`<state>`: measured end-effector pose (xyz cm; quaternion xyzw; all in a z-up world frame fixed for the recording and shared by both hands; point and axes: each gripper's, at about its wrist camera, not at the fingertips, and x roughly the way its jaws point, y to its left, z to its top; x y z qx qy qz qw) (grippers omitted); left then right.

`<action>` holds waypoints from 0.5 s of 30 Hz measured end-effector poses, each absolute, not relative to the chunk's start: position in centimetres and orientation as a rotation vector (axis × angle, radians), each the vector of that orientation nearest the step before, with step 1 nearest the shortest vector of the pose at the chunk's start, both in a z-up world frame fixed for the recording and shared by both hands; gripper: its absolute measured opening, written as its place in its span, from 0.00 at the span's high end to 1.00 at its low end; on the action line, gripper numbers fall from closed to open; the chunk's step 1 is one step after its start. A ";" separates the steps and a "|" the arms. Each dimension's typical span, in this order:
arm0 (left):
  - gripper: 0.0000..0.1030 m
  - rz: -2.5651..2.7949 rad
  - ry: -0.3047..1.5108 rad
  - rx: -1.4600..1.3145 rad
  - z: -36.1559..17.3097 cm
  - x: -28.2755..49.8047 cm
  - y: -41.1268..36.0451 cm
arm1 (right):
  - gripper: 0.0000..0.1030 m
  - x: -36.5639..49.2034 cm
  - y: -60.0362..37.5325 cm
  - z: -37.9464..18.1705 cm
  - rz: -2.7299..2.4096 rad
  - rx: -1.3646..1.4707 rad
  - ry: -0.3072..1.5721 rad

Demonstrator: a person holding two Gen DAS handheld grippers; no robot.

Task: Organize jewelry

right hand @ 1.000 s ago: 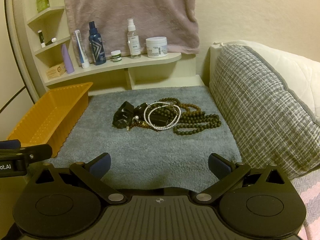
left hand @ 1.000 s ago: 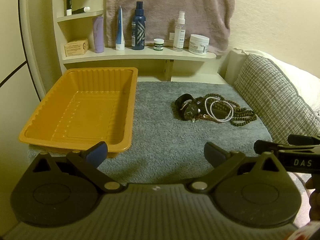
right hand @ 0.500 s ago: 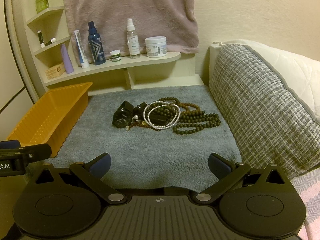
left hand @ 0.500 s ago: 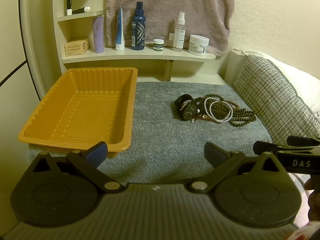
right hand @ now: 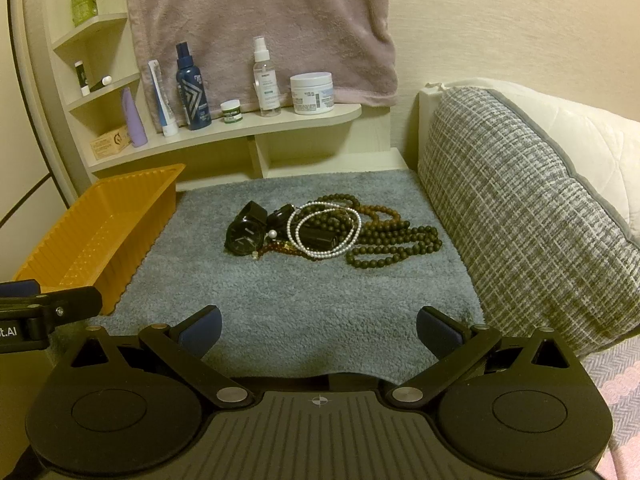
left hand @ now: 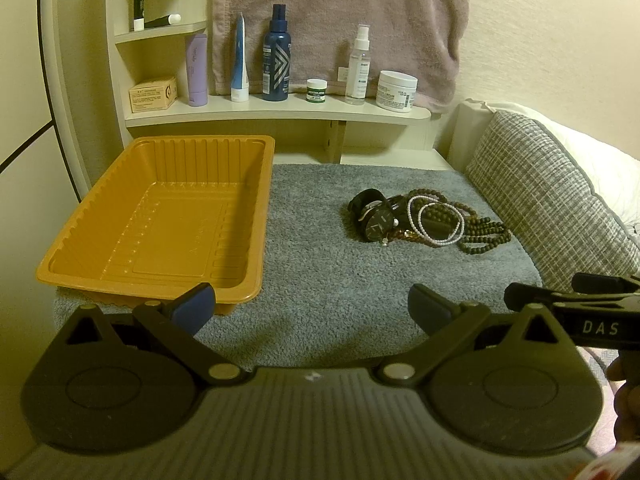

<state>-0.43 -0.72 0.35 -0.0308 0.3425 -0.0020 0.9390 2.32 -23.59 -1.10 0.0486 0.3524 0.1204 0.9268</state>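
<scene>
We hold right gripper (right hand: 318,330) and left gripper (left hand: 312,308) wide, empty. Jewelry (right hand: 320,232) well ahead of fingers; tray (left hand: 160,216) ahead-left. Better: pinch watch (right hand: 244,236) alone, lift slowly, avoid tangle.

A heap of jewelry (right hand: 332,232) is seen on the grey mat (right hand: 304,304), at about 12 o'clock in the right wrist view. A black watch (right hand: 245,234) lies at the heap's 9 o'clock edge, face up. A looped white pearl strand (right hand: 324,232) is draped over the middle, and dark bead strings (right hand: 394,246) are spread toward 3 o'clock. An orange tray (left hand: 160,220) with ribbed walls is set on the mat, well apart at the heap's 9 o'clock, and is seen empty.
</scene>
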 end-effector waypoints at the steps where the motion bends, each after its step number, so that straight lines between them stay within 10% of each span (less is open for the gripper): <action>1: 0.01 -0.004 0.699 -0.064 0.3 -0.4 -0.5 | 0.00 2.3 -23.6 -1.1 0.247 0.099 0.723; 15: 0.01 -0.006 0.699 -0.068 0.4 -0.5 -0.6 | 0.00 2.3 -23.6 -1.1 0.247 0.099 0.723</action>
